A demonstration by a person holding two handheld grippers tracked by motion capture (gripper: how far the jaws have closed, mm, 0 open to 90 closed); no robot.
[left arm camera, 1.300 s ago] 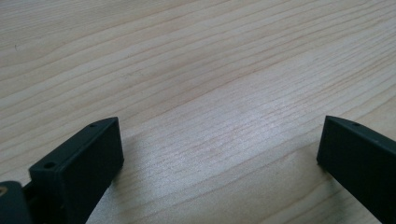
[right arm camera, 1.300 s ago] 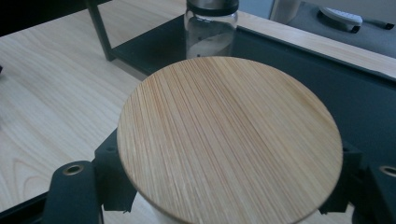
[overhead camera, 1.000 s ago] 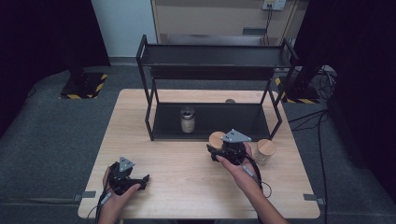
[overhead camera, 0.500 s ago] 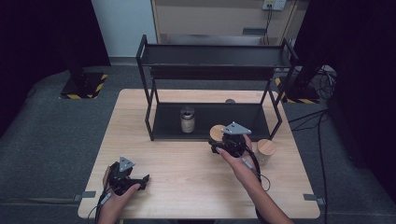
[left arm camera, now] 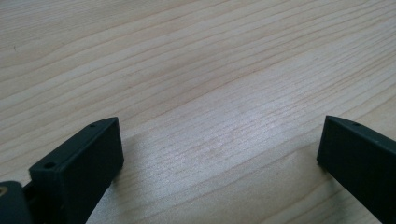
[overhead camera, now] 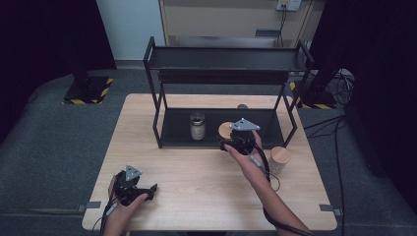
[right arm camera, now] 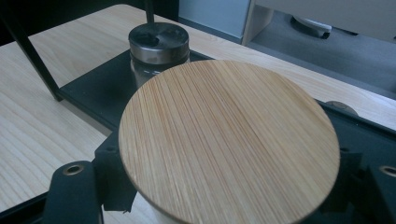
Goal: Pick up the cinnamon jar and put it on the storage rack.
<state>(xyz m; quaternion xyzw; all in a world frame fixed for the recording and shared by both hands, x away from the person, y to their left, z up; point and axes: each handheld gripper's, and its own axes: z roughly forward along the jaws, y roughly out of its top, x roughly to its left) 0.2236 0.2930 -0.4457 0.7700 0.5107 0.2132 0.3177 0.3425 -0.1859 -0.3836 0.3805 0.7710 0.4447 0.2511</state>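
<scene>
A jar with a round bamboo lid (overhead camera: 225, 130) (right arm camera: 229, 140) is held at the front edge of the black rack's lower tier (overhead camera: 174, 138), with my right gripper (overhead camera: 229, 141) (right arm camera: 229, 193) shut on its body below the lid. A glass jar with a metal lid (overhead camera: 197, 126) (right arm camera: 159, 46) stands on that tier just left of it. A second bamboo-lidded jar (overhead camera: 280, 158) stands on the table to the right of my right forearm. My left gripper (overhead camera: 149, 190) (left arm camera: 219, 154) rests open on the wood at the near left, nothing between its fingers.
The two-tier black rack (overhead camera: 226, 59) takes up the back half of the wooden table (overhead camera: 196, 182); its posts stand at each end. A small dark round object (overhead camera: 242, 106) (right arm camera: 340, 106) lies behind the rack. A cable trails along my right forearm.
My right gripper has carried the bamboo-lidded jar away from the second jar, farther back and slightly up, to the rack's lower tier. The left gripper has stayed put.
</scene>
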